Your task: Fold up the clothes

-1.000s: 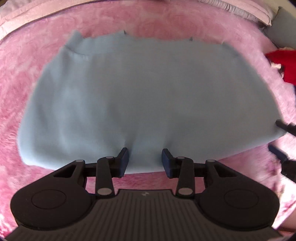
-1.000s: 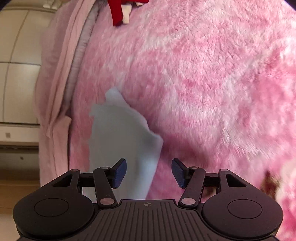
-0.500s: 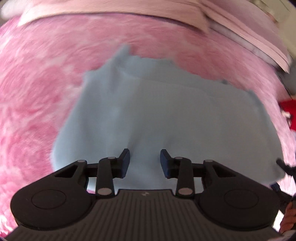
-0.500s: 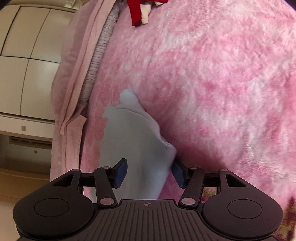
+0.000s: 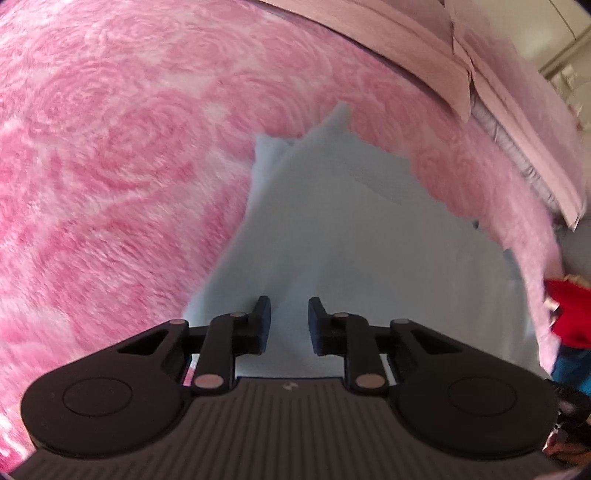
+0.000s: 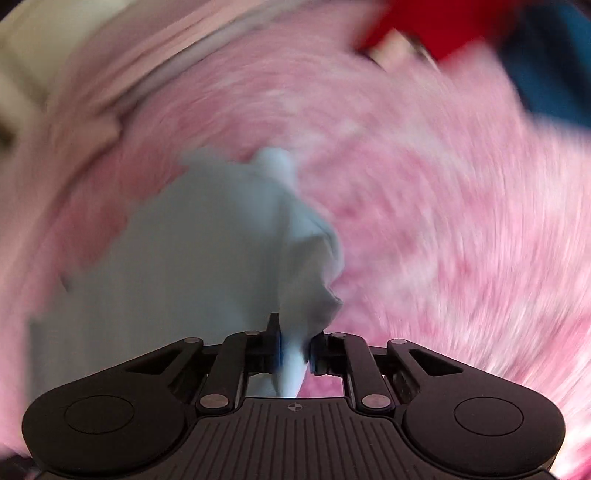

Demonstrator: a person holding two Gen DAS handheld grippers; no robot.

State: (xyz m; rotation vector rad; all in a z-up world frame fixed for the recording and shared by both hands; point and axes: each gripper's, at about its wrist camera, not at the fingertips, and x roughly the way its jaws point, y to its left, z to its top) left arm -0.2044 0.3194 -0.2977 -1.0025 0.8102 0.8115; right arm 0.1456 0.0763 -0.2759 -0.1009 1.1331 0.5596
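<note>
A pale blue garment (image 5: 369,236) lies spread on a fluffy pink blanket (image 5: 110,147). My left gripper (image 5: 288,321) hovers over the garment's near edge with its fingers apart and nothing between them. In the right wrist view, which is blurred by motion, the same pale blue garment (image 6: 207,243) bunches up towards the camera. My right gripper (image 6: 295,347) is shut on a pinched fold of its edge, and the cloth rises into the jaws.
A red garment (image 5: 569,317) and a dark blue one (image 5: 572,369) lie at the right edge of the blanket; the right wrist view shows the red garment (image 6: 436,26) and the blue garment (image 6: 554,62) at top right. A pale pink sheet edge (image 5: 424,48) runs along the far side.
My right gripper has closed on the blue garment's edge and is swinging fast. My left gripper has shifted over the garment and narrowed a little, still holding nothing.
</note>
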